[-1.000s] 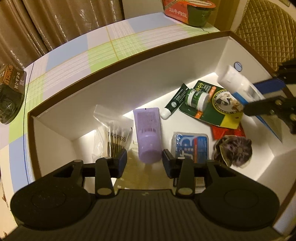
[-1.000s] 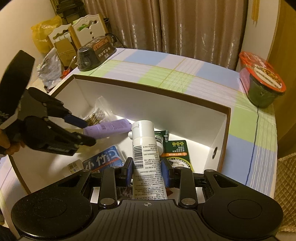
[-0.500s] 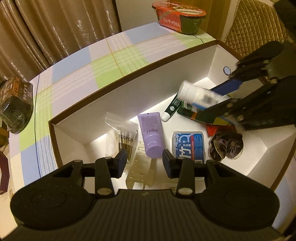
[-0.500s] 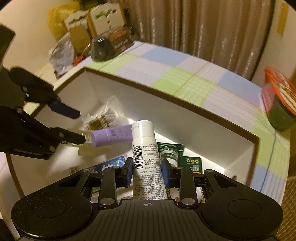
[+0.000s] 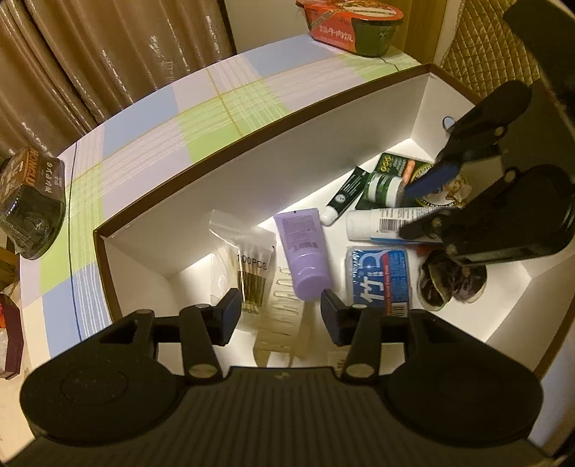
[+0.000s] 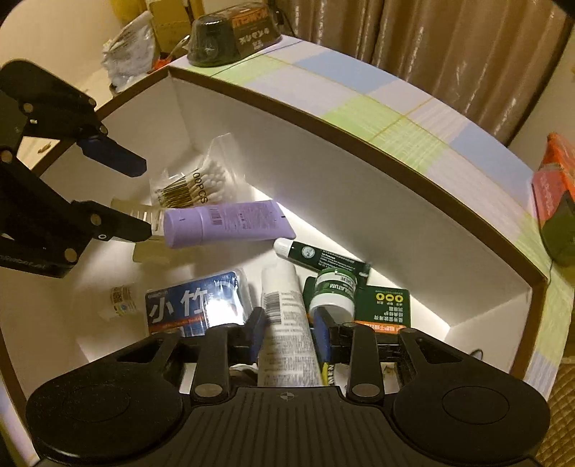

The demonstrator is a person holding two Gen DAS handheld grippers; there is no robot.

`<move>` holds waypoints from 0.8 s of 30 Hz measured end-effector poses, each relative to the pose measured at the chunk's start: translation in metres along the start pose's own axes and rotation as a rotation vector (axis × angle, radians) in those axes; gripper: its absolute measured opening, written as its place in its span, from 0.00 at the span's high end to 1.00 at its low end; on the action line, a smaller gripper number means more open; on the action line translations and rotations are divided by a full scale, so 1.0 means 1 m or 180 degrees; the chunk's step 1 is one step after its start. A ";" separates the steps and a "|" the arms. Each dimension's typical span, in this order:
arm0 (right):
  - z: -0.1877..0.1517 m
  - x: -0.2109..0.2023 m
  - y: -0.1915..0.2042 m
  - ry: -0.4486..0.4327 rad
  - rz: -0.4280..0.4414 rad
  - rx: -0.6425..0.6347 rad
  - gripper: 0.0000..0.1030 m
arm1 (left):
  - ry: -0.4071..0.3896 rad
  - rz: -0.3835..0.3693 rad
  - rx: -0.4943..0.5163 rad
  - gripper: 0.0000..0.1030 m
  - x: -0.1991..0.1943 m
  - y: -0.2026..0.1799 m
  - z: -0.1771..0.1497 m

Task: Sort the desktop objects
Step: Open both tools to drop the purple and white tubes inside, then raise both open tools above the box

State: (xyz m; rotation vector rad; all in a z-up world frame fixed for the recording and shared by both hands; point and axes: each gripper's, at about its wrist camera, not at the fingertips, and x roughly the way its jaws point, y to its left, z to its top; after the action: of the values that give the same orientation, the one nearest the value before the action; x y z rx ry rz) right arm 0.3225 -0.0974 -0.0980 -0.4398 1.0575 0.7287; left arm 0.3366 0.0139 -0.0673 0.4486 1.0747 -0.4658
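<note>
Step in hand: placing. Right gripper has its jaws closed on the white tube, low at lower centre of the frame, inside the white box beside the blue pack. Left gripper hovers with jaws wide, empty, above the purple tube. Next likely calls for releasing the tube, then lifting clear.

Domestic interior: brown curtains are hanging behind a surface wearing a pastel checked cloth; instant-meal bowls are sitting on it, a quilted chair back is standing alongside, and bags and cartons are crowding one corner.
</note>
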 end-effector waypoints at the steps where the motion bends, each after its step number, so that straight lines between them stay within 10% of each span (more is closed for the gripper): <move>1: -0.001 -0.003 -0.002 -0.0037 -0.0012 0.0026 0.35 | 0.0006 0.0006 0.0005 0.57 0.001 0.000 0.000; 24: -0.030 -0.052 -0.008 0.0048 -0.0089 0.0199 0.35 | -0.0039 0.0110 0.0219 0.31 -0.016 -0.020 -0.001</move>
State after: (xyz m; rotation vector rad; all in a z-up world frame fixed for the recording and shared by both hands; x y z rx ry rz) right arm 0.2946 -0.1393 -0.0642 -0.4061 1.0833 0.6668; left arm 0.3180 0.0000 -0.0555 0.5238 1.0398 -0.4755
